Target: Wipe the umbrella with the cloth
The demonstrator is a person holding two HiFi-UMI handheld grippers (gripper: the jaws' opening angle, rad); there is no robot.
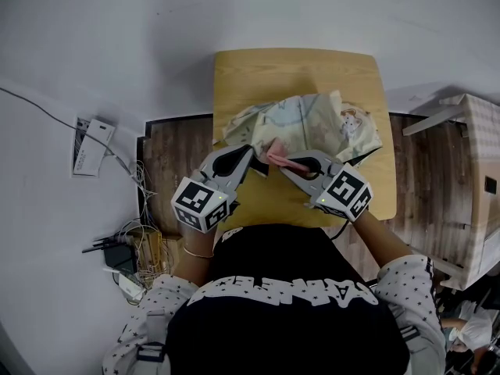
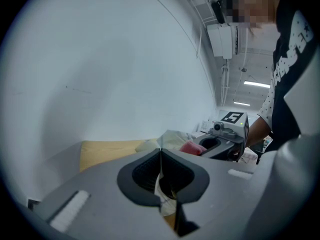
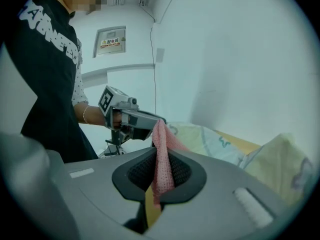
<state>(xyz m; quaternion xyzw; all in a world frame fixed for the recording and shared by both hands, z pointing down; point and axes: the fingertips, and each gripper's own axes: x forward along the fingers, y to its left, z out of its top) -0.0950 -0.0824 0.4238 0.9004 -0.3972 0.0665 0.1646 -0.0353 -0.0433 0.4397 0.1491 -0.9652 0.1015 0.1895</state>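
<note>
Left gripper [image 2: 160, 159] clamps umbrella [image 1: 312, 119] fabric and right gripper [image 3: 160, 171] clamps the pink cloth [image 1: 278, 153]: wiping step apparently in hand; next, drag cloth across the canopy.

The grey left gripper [image 1: 253, 159] and right gripper [image 1: 286, 167] each bear a white cube [image 1: 201, 203] with black square markers. Behind them are a black top [image 1: 289, 330] with white lettering [image 1: 289, 291], dark-speckled white sleeves [image 1: 408, 283] and a thin bracelet [image 1: 197, 251].

A small light-wood table [image 1: 297, 73] is set against the white wall [image 1: 234, 14], and a crumpled, pale patterned umbrella [image 1: 312, 123] is laid across its middle.
</note>
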